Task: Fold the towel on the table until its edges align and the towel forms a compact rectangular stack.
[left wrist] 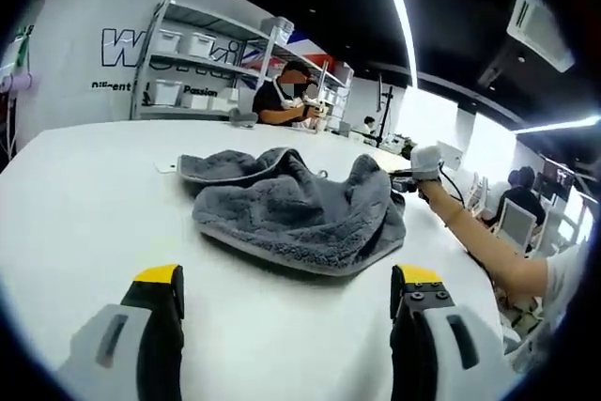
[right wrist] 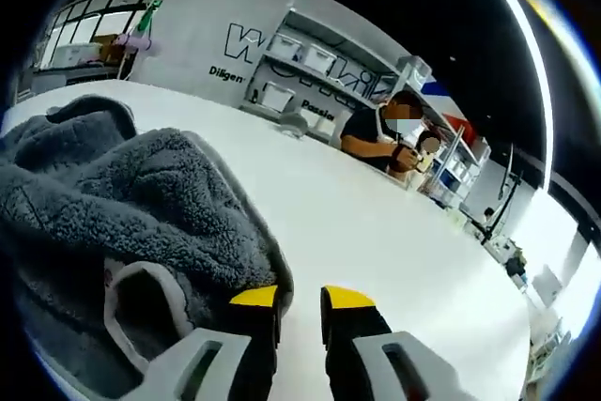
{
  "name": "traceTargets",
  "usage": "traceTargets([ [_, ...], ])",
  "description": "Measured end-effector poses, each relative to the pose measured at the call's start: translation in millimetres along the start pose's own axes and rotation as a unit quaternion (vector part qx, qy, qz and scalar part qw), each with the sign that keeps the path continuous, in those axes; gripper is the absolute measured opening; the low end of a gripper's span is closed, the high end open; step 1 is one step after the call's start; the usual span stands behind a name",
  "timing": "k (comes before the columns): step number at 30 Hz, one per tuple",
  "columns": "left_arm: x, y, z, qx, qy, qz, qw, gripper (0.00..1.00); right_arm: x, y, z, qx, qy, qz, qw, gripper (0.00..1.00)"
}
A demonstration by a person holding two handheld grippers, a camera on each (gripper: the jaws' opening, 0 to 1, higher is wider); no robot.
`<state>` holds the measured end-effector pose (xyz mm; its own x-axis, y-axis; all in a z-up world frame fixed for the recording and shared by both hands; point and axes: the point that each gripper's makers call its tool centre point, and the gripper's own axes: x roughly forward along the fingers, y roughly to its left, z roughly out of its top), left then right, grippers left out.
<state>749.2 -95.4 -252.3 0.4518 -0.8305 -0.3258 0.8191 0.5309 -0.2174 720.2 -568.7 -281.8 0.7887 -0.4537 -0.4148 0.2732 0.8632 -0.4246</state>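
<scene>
A grey fluffy towel (left wrist: 300, 208) lies crumpled in a heap in the middle of the white table (left wrist: 84, 204). My left gripper (left wrist: 287, 279) is open, its yellow-tipped jaws spread wide over bare table just short of the towel's near hem. The right gripper (left wrist: 424, 162), held by a person's outstretched arm, sits at the towel's right edge. In the right gripper view the towel (right wrist: 113, 204) bulks up on the left, and its hem runs down into the narrow gap of my right gripper (right wrist: 300, 300), which looks shut on it.
Shelving with white bins (left wrist: 197, 44) stands behind the table's far edge, where a person (left wrist: 286, 100) sits. A small grey object (left wrist: 242, 117) and a small white item (left wrist: 167, 167) lie on the far tabletop. Chairs and people (left wrist: 521, 204) are at the right.
</scene>
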Motion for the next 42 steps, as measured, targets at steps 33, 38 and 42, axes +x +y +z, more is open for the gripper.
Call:
traceTargets([
  [33, 0, 3.8, -1.6, 0.005, 0.002, 0.008, 1.0000, 0.96, -97, 131, 140.6, -0.159, -0.233, 0.201, 0.9382, 0.81],
  [38, 0, 3.0, -1.9, 0.007, 0.004, 0.006, 1.0000, 0.96, -106, 180, 132.4, -0.177, -0.219, 0.286, 0.9159, 0.96],
  [42, -1, 2.7, -1.4, 0.006, 0.003, 0.006, 1.0000, 0.96, -113, 199, 130.2, -0.148, -0.216, 0.345, 0.9012, 0.98],
])
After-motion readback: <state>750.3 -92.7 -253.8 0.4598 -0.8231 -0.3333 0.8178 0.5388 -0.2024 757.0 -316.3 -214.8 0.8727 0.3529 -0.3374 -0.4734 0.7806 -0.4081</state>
